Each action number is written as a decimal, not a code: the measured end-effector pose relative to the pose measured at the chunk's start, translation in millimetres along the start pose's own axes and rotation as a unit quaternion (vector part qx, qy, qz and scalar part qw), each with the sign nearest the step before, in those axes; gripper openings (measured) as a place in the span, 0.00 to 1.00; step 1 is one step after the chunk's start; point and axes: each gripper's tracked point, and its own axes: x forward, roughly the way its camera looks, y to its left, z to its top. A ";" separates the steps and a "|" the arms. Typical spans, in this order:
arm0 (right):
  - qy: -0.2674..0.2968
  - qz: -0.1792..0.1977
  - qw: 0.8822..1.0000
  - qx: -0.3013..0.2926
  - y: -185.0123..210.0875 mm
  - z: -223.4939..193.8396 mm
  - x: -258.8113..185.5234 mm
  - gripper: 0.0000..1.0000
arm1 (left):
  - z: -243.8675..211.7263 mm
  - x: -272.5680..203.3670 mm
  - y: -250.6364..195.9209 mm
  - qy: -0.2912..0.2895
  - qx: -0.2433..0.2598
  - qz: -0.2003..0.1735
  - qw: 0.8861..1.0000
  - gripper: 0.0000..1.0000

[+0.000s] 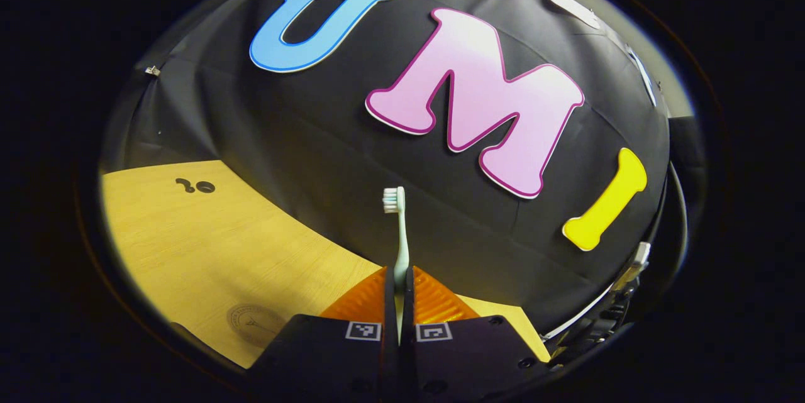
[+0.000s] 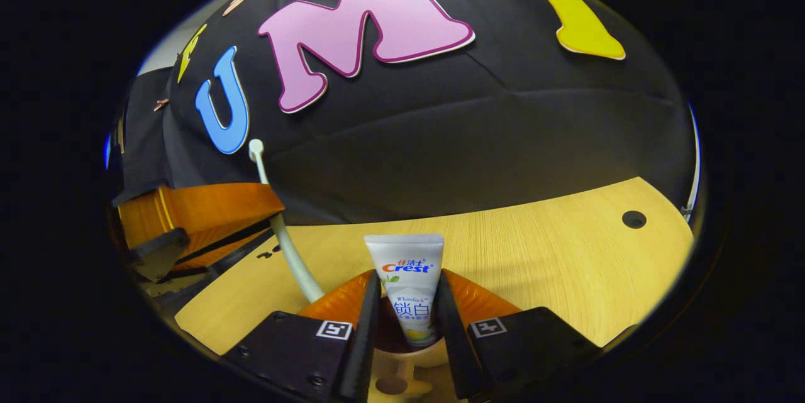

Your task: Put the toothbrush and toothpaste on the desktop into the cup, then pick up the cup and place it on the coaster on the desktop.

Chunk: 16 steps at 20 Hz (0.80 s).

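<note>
Your left claw (image 1: 399, 293) clamped the toothbrush (image 1: 399, 227) upright above the tabletop (image 1: 207, 246). Your right claw (image 2: 409, 302) gripped the toothpaste (image 2: 407, 283) over the cup (image 2: 402, 365).

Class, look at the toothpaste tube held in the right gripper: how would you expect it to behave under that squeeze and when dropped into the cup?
The toothpaste tube looks soft-walled, so it probably dents under the jaws. Its smooth, glossy skin may slip. Small and flat-ended, it is likely light, and would lean in the cup rather than stand.
</note>
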 end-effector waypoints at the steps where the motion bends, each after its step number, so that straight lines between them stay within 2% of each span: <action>1: -0.004 -0.006 1.000 0.017 -4.5 3.1 -4.7 0.45 | -2.0 1.3 -1.5 0.000 -0.002 -0.002 1.000 0.06; 2: -0.006 -0.010 0.999 0.037 -7.4 5.1 -9.7 0.48 | -3.0 2.3 -3.9 0.000 -0.005 -0.005 1.000 0.06; 3: -0.010 -0.014 0.998 0.059 -11.3 8.0 -14.3 0.62 | -5.1 3.2 -5.4 -0.002 -0.006 -0.008 1.000 0.06; 5: -0.022 -0.028 0.995 0.096 -22.7 13.9 -28.1 0.66 | -12.2 6.1 -7.3 0.003 0.000 -0.007 1.000 0.06; 7: -0.032 -0.043 0.993 0.108 -36.1 22.3 -43.1 0.66 | -20.3 8.6 -10.5 0.009 0.002 -0.007 1.000 0.06; 11: -0.039 -0.058 0.993 0.097 -54.4 26.2 -51.9 0.66 | -44.7 13.7 -13.3 0.024 0.023 -0.003 0.999 0.06; 16: -0.037 -0.066 0.992 0.099 -72.1 23.1 -64.4 0.66 | -73.6 8.1 -17.1 0.023 0.076 0.004 0.997 0.06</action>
